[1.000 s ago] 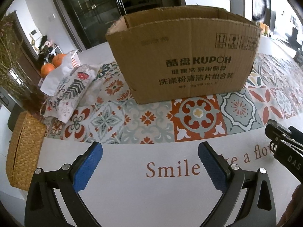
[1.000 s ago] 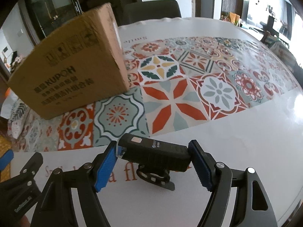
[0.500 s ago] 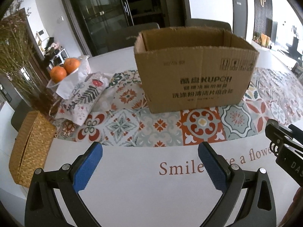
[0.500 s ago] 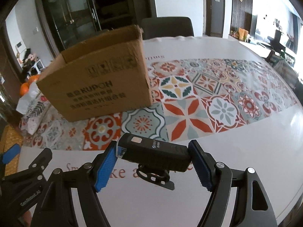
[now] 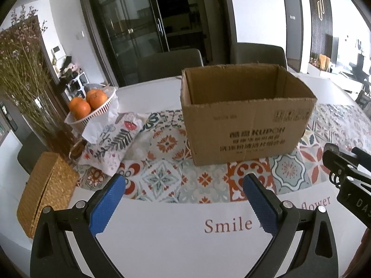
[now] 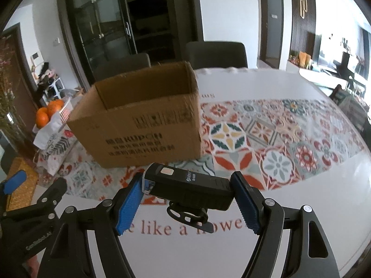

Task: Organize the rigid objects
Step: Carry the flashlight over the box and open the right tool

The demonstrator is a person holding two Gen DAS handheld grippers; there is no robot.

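Observation:
A black bike light (image 6: 189, 188) with a mounting strap under it hangs crosswise above the table, and my right gripper (image 6: 187, 202) is shut on its two ends. Beyond it stands an open cardboard box (image 6: 143, 120) with dark print on its side; what lies on its floor is hidden. In the left wrist view the same box (image 5: 245, 120) stands ahead, and my left gripper (image 5: 183, 202) is open with nothing between its blue pads. The right gripper's black frame (image 5: 347, 176) shows at the right edge of that view.
A white basket of oranges (image 5: 92, 106), a patterned cloth pouch (image 5: 113, 141), a woven rattan box (image 5: 46, 192) and dried flowers (image 5: 20, 74) sit at the left. The tablecloth (image 6: 278, 143) has a tiled pattern. Dark chairs (image 6: 215, 54) stand behind the table.
Both grippers have risen and tilted up, so the box's open top and the room behind now show. The right gripper still holds the bike light; the left stays open.

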